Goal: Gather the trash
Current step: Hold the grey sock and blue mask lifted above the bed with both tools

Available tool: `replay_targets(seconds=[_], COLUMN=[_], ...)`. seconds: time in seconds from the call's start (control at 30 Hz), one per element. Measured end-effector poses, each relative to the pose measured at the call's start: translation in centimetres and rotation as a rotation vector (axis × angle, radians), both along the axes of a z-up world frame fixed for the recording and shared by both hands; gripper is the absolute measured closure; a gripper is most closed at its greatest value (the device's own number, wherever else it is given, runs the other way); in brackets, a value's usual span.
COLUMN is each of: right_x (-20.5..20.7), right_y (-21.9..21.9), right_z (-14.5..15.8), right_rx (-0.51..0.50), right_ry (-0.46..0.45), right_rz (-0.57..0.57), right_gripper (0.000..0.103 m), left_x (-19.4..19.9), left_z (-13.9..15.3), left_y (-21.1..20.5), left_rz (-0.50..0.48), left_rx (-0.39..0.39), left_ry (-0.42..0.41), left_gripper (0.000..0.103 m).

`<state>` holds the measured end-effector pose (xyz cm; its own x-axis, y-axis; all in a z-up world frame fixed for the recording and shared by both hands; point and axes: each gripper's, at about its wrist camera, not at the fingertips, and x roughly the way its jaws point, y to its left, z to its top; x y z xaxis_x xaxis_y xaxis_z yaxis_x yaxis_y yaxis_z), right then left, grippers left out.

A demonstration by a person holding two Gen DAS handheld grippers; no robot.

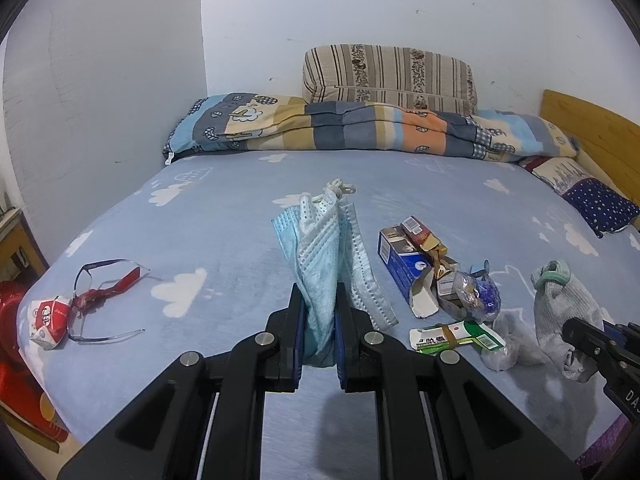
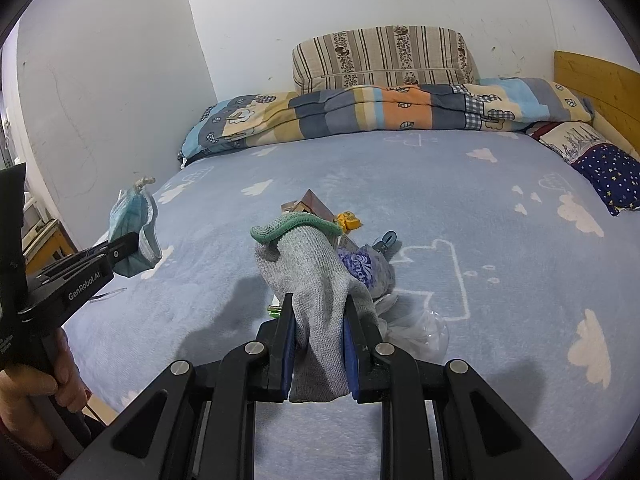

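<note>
My left gripper (image 1: 319,300) is shut on a bunch of light blue face masks (image 1: 324,248), which stand up between its pads above the bed. The same masks (image 2: 134,224) hang at the left of the right wrist view. My right gripper (image 2: 319,316) is shut on a grey knitted glove (image 2: 310,272) with a green cuff; that glove (image 1: 560,304) shows at the right of the left wrist view. A heap of trash lies between them: a blue carton (image 1: 400,260), a green and white packet (image 1: 456,336), a crumpled plastic bag (image 1: 480,292).
A red and white carton (image 1: 48,318) and a pair of glasses (image 1: 104,284) lie near the bed's left edge. A folded quilt (image 1: 360,128) and striped pillow (image 1: 392,76) sit against the wall. A wooden headboard (image 1: 592,128) stands at the right. A hand (image 2: 48,376) holds the left gripper.
</note>
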<state>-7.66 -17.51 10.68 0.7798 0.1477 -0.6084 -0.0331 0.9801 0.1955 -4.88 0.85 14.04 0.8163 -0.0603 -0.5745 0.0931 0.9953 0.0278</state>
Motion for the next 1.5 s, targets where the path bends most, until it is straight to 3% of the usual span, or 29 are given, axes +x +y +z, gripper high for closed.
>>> replay_targets(seconds=[1.5], right_x=[-0.23], right_y=[-0.28], right_z=[0.21], right_rx=[0.013], right_ry=[-0.003], right_rz=[-0.016], right_gripper=[0.082], left_x=[0.31], left_z=[-0.64], left_y=[-0.73], left_rz=[-0.045], left_rx=[-0.02], left_ry=[0.03], left_gripper=[0.091])
